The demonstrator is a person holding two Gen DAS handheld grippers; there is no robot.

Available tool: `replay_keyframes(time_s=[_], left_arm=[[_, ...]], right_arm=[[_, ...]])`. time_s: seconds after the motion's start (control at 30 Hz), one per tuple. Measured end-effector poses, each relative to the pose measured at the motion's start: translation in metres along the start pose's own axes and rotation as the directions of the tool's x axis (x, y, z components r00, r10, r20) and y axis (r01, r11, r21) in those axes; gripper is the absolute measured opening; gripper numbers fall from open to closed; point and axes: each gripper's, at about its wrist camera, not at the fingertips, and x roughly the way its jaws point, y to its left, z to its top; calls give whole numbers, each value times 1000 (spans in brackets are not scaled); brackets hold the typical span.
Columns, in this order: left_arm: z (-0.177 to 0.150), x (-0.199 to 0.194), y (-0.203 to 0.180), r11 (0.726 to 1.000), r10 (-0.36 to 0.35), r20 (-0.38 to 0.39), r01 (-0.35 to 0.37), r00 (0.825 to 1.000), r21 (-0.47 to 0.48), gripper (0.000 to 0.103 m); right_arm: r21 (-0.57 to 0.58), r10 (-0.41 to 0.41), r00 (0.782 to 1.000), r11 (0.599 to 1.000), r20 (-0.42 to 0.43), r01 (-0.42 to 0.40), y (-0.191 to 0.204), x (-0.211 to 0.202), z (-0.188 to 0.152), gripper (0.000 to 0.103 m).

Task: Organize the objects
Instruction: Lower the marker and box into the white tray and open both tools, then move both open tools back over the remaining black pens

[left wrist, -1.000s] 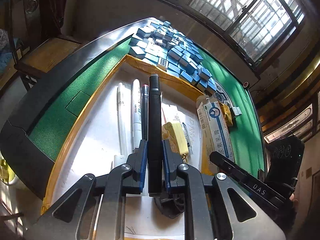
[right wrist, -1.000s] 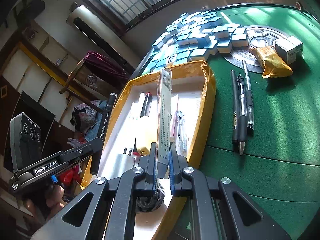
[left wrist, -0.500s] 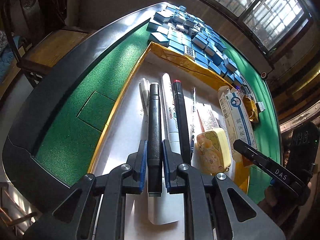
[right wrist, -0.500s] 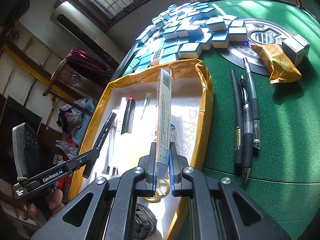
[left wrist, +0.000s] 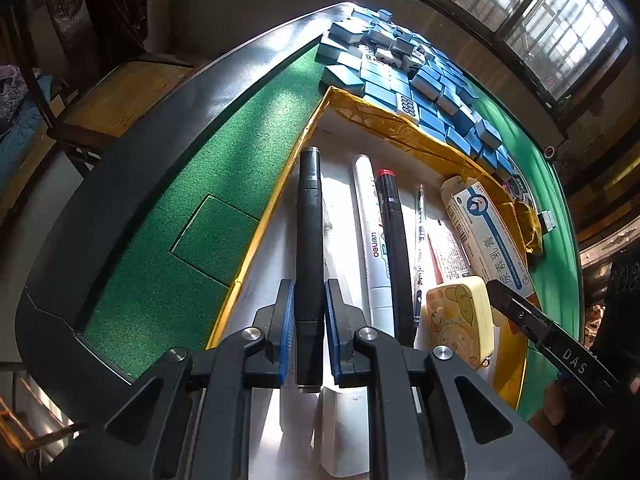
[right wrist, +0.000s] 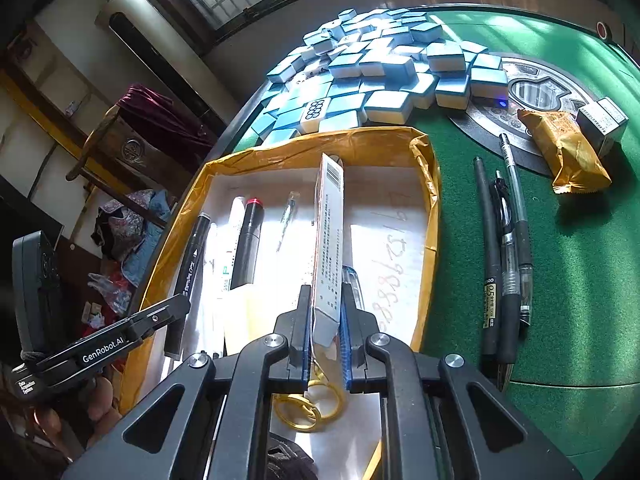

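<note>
My left gripper (left wrist: 309, 292) is shut on a black marker (left wrist: 309, 220), held low along the left side of a white tray with a yellow rim (left wrist: 280, 196). The right wrist view shows that marker (right wrist: 192, 256) beside the other pens. My right gripper (right wrist: 325, 292) holds a long white medicine box (right wrist: 330, 232) on its narrow edge over the tray's middle. Its jaws are opening, and the box is still between the pads and touching them. The left wrist view shows the box (left wrist: 488, 232) against the tray's right wall.
In the tray lie a white marker (left wrist: 370, 232), a red-capped black marker (left wrist: 394, 240), a clear pen (left wrist: 420, 220), a yellow case (left wrist: 460, 320) and gold key rings (right wrist: 308, 408). Blue mahjong tiles (right wrist: 380, 68) crowd its far rim. Three pens (right wrist: 504, 272), a snack packet (right wrist: 564, 148) and a small box (right wrist: 604, 124) lie on green felt.
My left gripper carried the black marker leftward across the pens and lower into the tray. My right gripper brought the box down over the tray and its jaws widened slightly.
</note>
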Motion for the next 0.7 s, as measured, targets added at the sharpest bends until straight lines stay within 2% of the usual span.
replay_keyframes(time_s=[0.1,0.17,0.23,0.3,0.4,0.5,0.7], left_arm=[[-1,-1,-3,1000,5,-3,-5,1000,18,15],[-3,-2,-5,1000,0,-2,0,1000,23,20],[-4,-5,-6,1000,-1,10,1,1000,21,29],[-6,-10,-9,1000,-4,30,3,1000,24,35],[-9,-20,-14,999,-25,61,24,998,26,42],[-13,-32,-22,999,-39,102,37,994,19,43],[-29,-57,-49,994,-108,196,106,975,20,50]], right_arm=[[-8,-2,1000,1000,-1,2,2,-1,-1,16],[-10,13,1000,1000,2,-13,3,-2,-1,23],[-12,34,999,999,19,-34,3,-6,-2,36],[-19,48,998,999,49,-47,5,-13,-3,42],[-33,83,994,996,72,-81,6,-23,-3,42],[-58,124,987,991,98,-119,7,-36,-5,43],[-113,209,970,974,124,-195,-3,-65,-11,46]])
